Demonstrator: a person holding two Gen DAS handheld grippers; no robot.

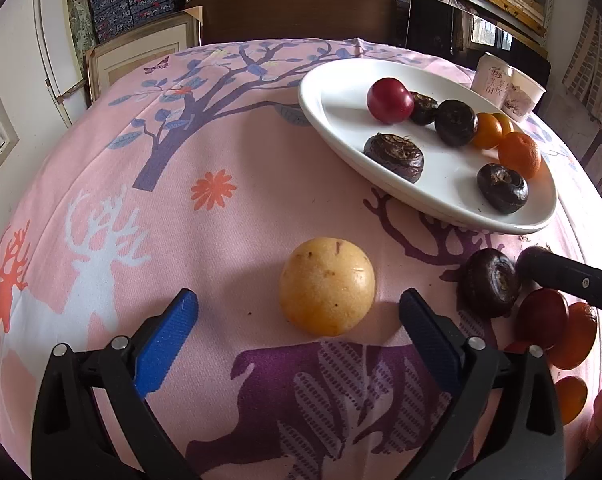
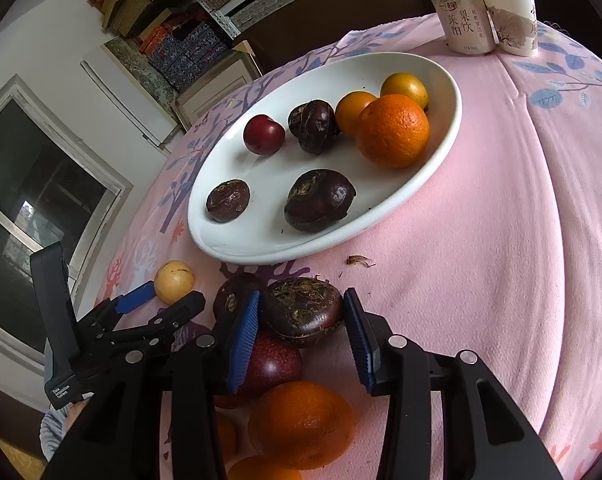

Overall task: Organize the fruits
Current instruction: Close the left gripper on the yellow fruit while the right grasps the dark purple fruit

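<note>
The left gripper (image 1: 299, 308) stands with its blue pads wide apart, a yellow round fruit (image 1: 327, 286) lying on the tablecloth (image 1: 229, 128) between and just ahead of the tips, touching neither. The right gripper (image 2: 301, 320) has its pads parted around a dark water chestnut (image 2: 303, 310); the left pad looks against it, the right pad just clear. Below it lie a dark red plum (image 2: 271, 364) and an orange (image 2: 301, 424). Farther out, the white oval plate (image 2: 449, 120) holds several chestnuts, a plum, an orange and two small yellow-orange fruits. At the tablecloth's far edge stand a drink can (image 2: 461, 20) and a paper cup (image 2: 513, 20), touching.
</note>
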